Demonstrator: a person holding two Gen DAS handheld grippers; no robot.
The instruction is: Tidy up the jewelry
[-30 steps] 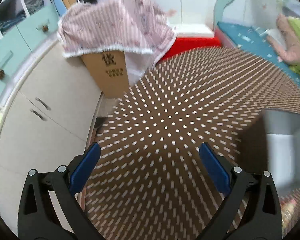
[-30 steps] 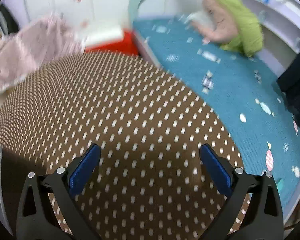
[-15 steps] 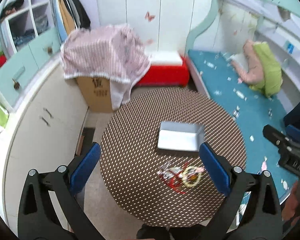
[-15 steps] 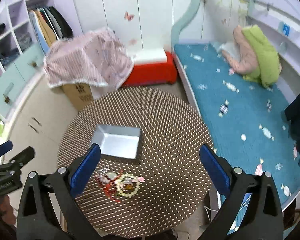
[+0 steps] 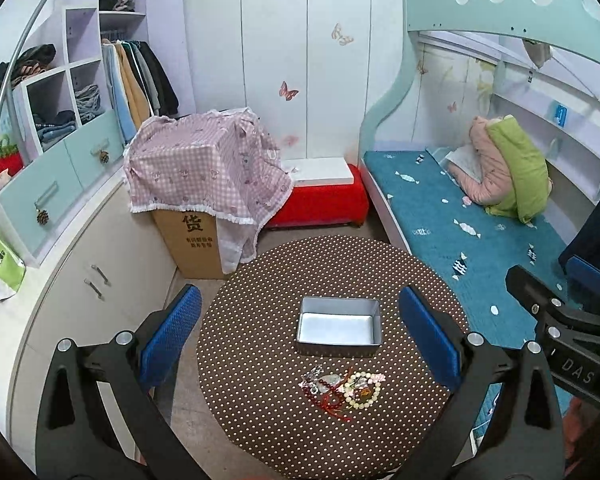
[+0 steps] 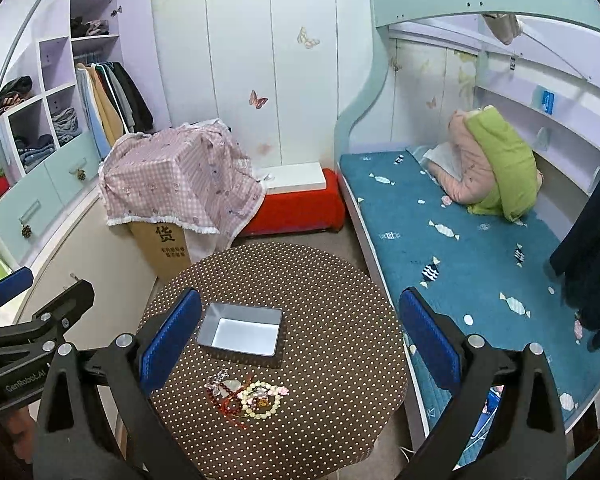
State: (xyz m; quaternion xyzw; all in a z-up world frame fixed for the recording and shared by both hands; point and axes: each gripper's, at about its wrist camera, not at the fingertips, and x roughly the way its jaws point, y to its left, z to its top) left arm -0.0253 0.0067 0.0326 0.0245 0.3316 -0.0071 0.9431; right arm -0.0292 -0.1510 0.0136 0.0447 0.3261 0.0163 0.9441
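While both grippers gape, one tin (image 5: 339, 327) faces one jewelry heap (image 5: 342, 388).

On the round brown dotted table (image 5: 260, 420), low in the frame, the rectangular metal tin (image 5: 339, 325) sits just behind the tangled bead-and-red-cord jewelry pile (image 5: 342, 386); the teal-mattress bed (image 5: 440, 216) stands right.

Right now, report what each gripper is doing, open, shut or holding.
Left gripper: jaws open, holding nothing, high above the table.
Right gripper: jaws open, holding nothing, also above the table.
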